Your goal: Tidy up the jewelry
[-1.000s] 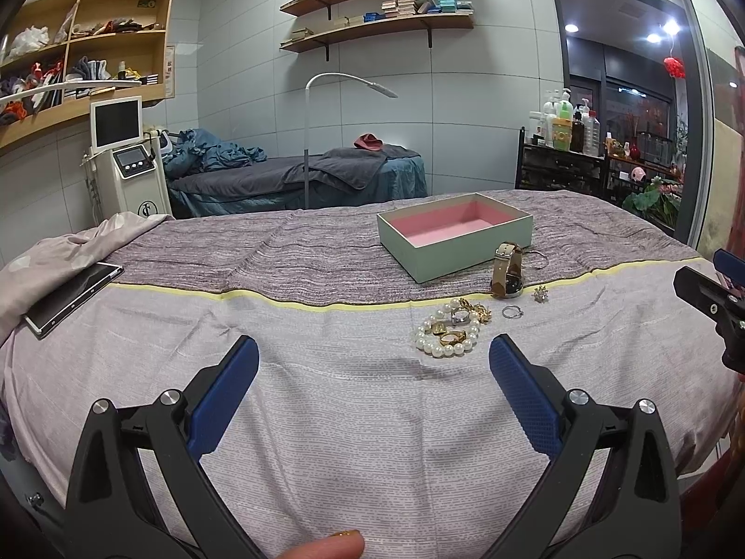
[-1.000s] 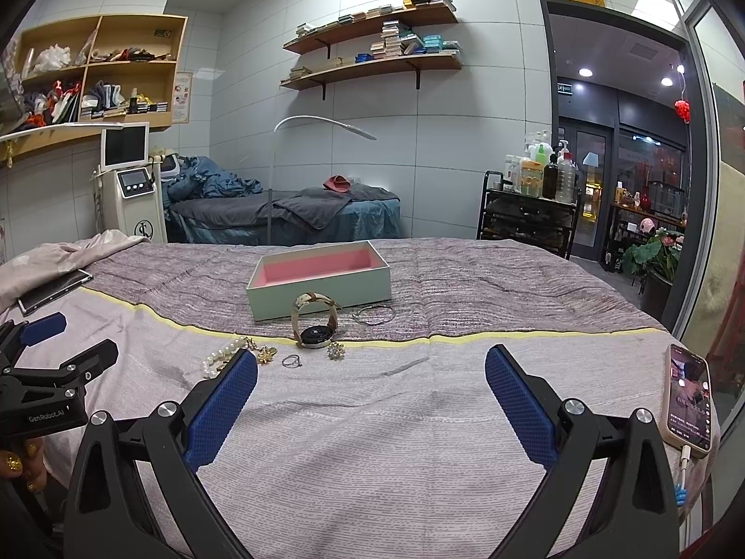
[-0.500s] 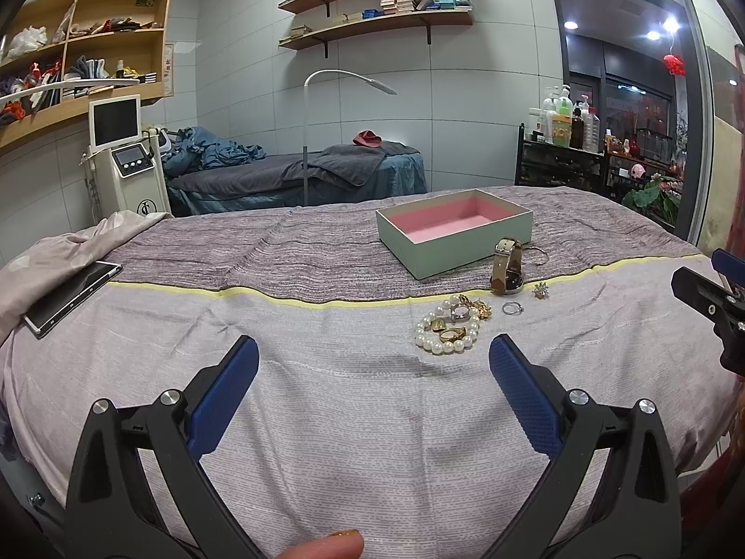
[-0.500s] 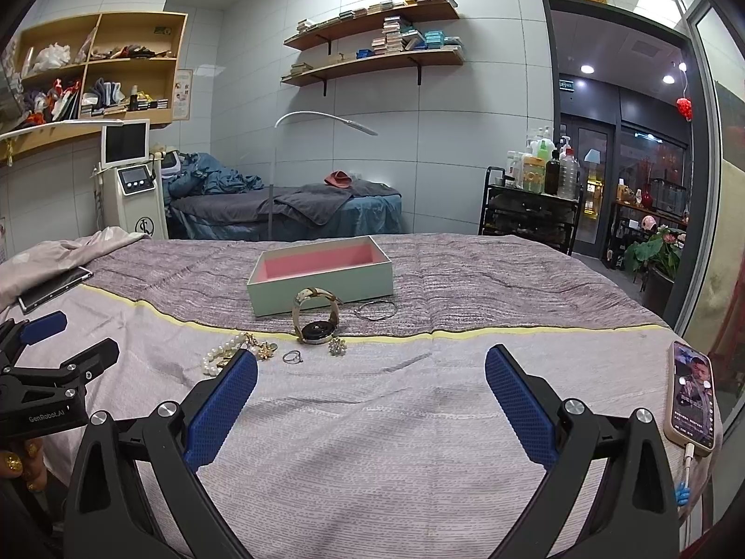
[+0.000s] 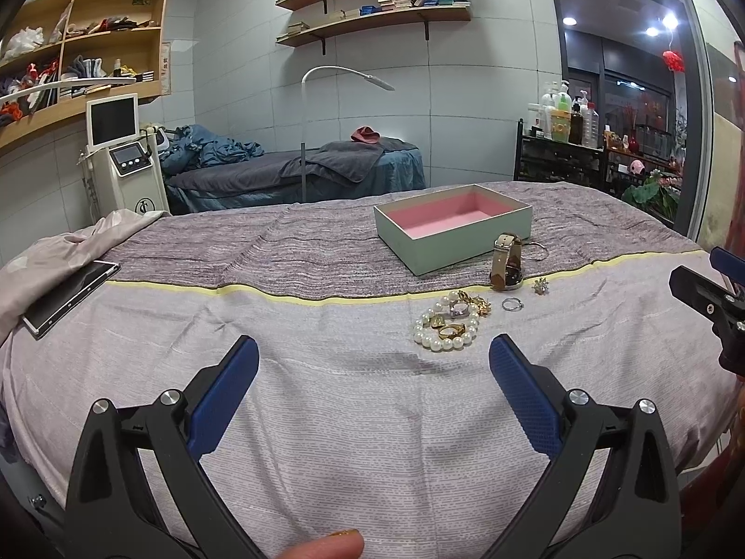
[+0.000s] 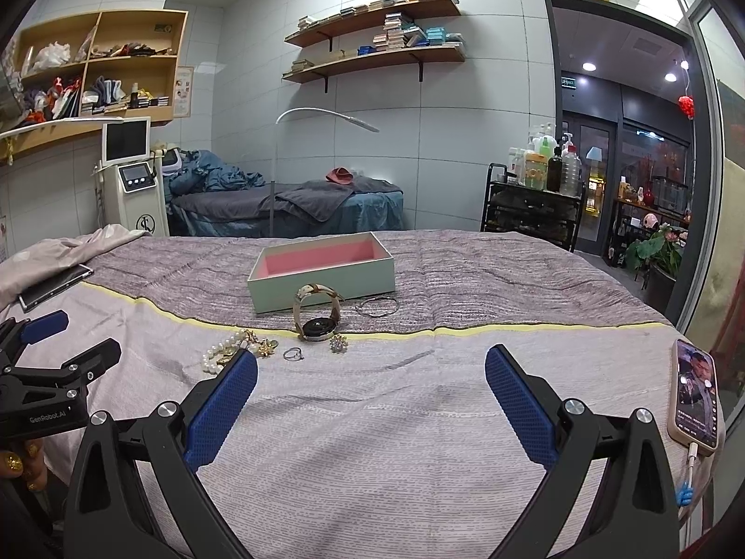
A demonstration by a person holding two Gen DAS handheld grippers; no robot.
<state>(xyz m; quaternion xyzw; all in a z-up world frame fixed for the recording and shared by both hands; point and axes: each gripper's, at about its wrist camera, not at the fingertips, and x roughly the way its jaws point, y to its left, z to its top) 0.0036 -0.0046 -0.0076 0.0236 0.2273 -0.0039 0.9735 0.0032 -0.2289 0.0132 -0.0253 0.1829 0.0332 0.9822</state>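
A pale green box with a pink lining point(image 5: 454, 233) point(image 6: 321, 275) stands open on the bed. In front of it lie a beige-strapped watch point(image 5: 505, 261) point(image 6: 316, 312), a thin bangle point(image 6: 377, 306), a small brooch point(image 5: 540, 285) point(image 6: 338, 343), a silver ring point(image 5: 511, 303) point(image 6: 293, 353) and a pearl bracelet with gold pieces point(image 5: 447, 323) point(image 6: 228, 349). My left gripper point(image 5: 372, 372) is open and empty, short of the pearls. My right gripper point(image 6: 371, 382) is open and empty, short of the ring and brooch.
The bed cover point(image 5: 326, 396) is grey-lilac with a yellow seam. A tablet point(image 5: 70, 291) lies at the left edge. A phone on a cable point(image 6: 696, 393) lies at the right edge. A second bed, lamp and trolley stand behind.
Both views have shifted slightly; the jewelry sits a little higher in the right wrist view. Both grippers stay open and nothing on the bed has moved.
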